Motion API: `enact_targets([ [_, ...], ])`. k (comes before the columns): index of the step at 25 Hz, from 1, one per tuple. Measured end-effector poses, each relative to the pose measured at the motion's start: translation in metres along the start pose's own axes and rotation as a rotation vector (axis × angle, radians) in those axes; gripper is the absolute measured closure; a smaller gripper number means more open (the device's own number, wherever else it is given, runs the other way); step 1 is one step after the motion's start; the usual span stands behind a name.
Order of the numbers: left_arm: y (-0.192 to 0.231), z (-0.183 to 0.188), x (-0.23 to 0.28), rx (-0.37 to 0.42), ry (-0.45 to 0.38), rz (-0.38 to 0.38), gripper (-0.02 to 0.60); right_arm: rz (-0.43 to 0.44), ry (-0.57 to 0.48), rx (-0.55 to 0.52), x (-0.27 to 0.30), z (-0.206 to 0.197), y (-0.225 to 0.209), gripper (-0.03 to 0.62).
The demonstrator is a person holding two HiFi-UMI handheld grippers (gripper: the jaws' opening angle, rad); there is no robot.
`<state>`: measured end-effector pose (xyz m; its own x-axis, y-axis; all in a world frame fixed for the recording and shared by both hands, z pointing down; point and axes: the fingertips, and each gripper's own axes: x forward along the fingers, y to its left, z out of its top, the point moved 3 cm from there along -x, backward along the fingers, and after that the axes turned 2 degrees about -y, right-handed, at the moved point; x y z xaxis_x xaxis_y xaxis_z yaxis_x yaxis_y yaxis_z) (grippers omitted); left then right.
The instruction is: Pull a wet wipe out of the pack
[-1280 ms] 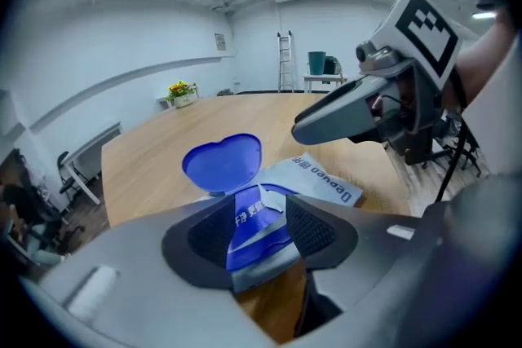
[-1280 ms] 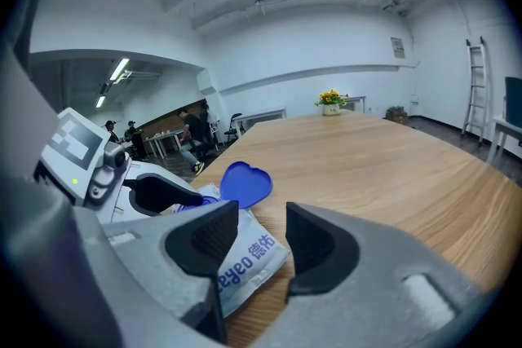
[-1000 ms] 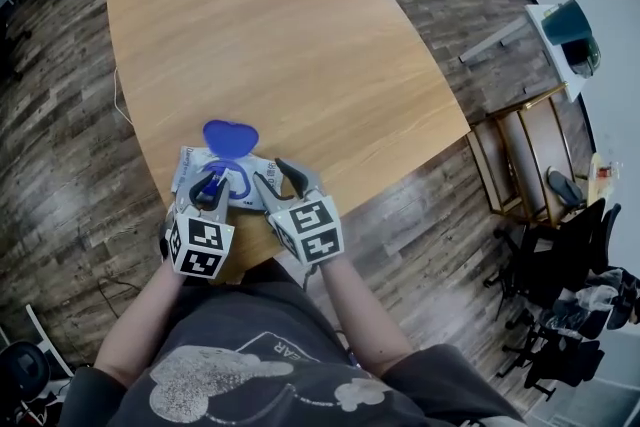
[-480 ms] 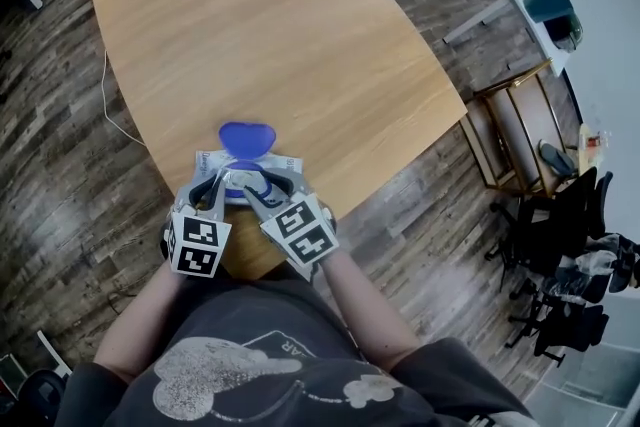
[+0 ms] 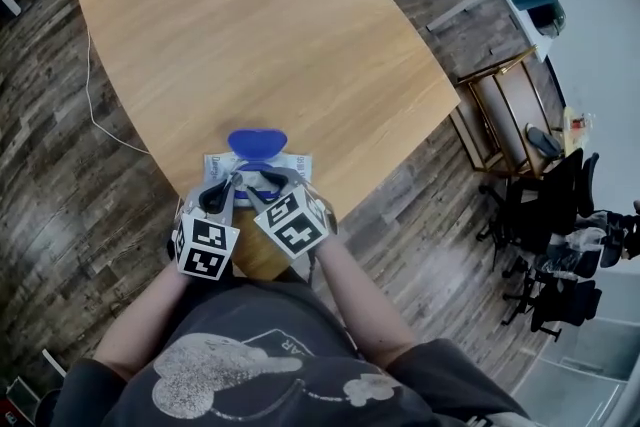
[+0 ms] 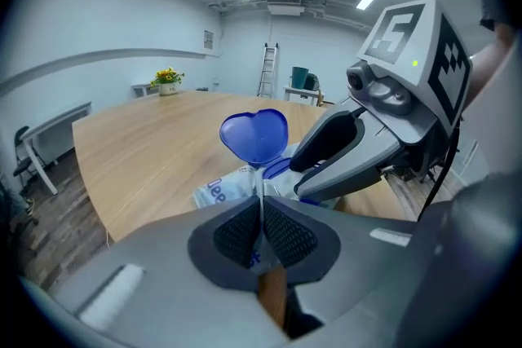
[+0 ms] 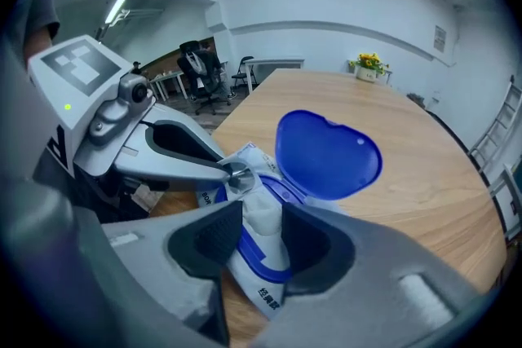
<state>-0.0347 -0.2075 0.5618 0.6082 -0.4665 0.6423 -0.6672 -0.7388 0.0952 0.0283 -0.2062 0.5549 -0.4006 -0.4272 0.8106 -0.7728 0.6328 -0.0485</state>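
A white wipes pack (image 5: 258, 165) with its blue heart-shaped lid (image 5: 257, 143) flipped up lies near the front edge of the wooden table (image 5: 250, 25). My left gripper (image 5: 233, 183) has just been closing. It is shut on a thin white tuft of wet wipe (image 6: 261, 193) at the pack's blue-ringed opening (image 7: 281, 196); its tips (image 7: 232, 174) show there in the right gripper view. My right gripper (image 7: 263, 236) has just been closing too. It stands over the pack (image 7: 261, 281), whose white top bulges between the pads and touches both.
The table's front edge runs just under both grippers. A cable (image 5: 92, 105) trails on the wood floor at the left. A wooden rack (image 5: 500, 115) and office chairs (image 5: 560, 225) stand at the right. A flower pot (image 6: 167, 78) sits at the table's far end.
Both grippers have come down and forward onto the pack. The left jaws were open a second ago and are now pinched together. The right gripper has tipped downward over the pack.
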Motion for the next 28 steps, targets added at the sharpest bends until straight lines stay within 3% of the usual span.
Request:
enact_targets([
  [4, -0.002, 0.0, 0.001, 0.017, 0.0, -0.049, 0.554, -0.04, 0.057, -0.062, 0.006, -0.001, 0.005, 0.481],
  [11, -0.001, 0.001, 0.0, 0.033, -0.004, -0.09, 0.554, -0.076, 0.046, 0.037, 0.008, -0.001, 0.001, 0.515],
  [13, -0.001, 0.001, 0.0, 0.038, -0.004, -0.096, 0.554, -0.094, 0.043, 0.035, 0.008, -0.001, -0.002, 0.576],
  [28, 0.005, 0.003, 0.001, 0.028, -0.02, -0.128, 0.554, -0.182, -0.091, 0.083, -0.033, 0.014, -0.002, 0.586],
])
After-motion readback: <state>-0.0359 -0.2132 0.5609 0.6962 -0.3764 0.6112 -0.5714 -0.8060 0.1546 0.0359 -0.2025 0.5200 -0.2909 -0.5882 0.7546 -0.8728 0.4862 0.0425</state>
